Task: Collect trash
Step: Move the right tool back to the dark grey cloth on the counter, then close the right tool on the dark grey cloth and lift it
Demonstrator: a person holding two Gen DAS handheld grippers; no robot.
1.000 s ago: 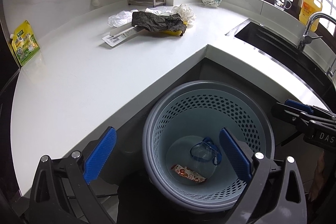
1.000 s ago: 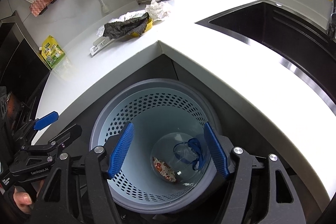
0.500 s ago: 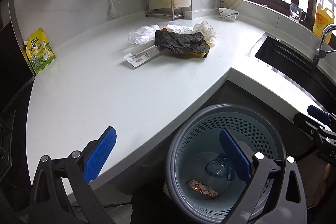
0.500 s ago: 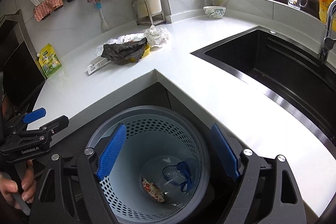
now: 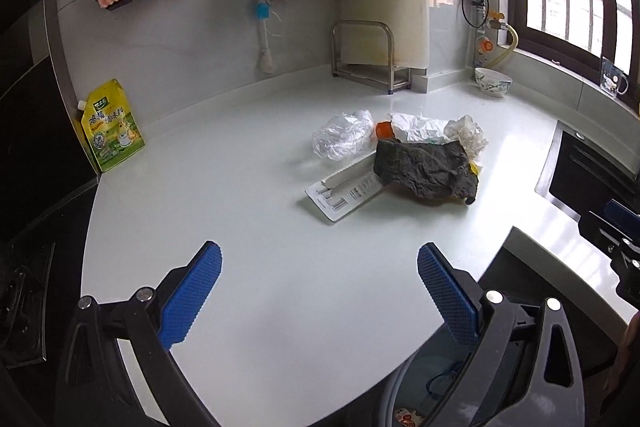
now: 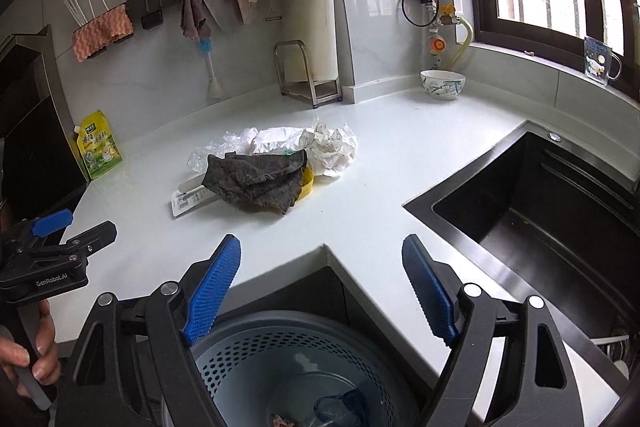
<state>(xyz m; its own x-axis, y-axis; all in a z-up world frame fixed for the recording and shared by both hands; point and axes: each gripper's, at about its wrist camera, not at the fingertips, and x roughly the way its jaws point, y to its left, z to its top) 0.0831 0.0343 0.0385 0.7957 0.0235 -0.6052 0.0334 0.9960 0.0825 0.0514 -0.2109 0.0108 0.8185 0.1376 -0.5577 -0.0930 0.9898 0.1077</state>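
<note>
both wrist views look down across one countertop (image 5: 248, 235).

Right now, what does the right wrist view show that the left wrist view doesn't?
Only the right wrist: most of the sink, the perforated bin and the left gripper in a hand. Only the left wrist: an orange bit in the pile, and the right gripper at the frame edge. Both: grey rag, crumpled paper, barcoded pack, yellow pouch, bowl.

On the desk (image 6: 400, 163), a cloth (image 6: 256, 183) lies over a flat package (image 6: 188, 199), crumpled paper (image 6: 332, 147) just behind it. The sink (image 6: 540, 211) sits right; the basket (image 6: 304, 367) stands below the desk's corner.
</note>
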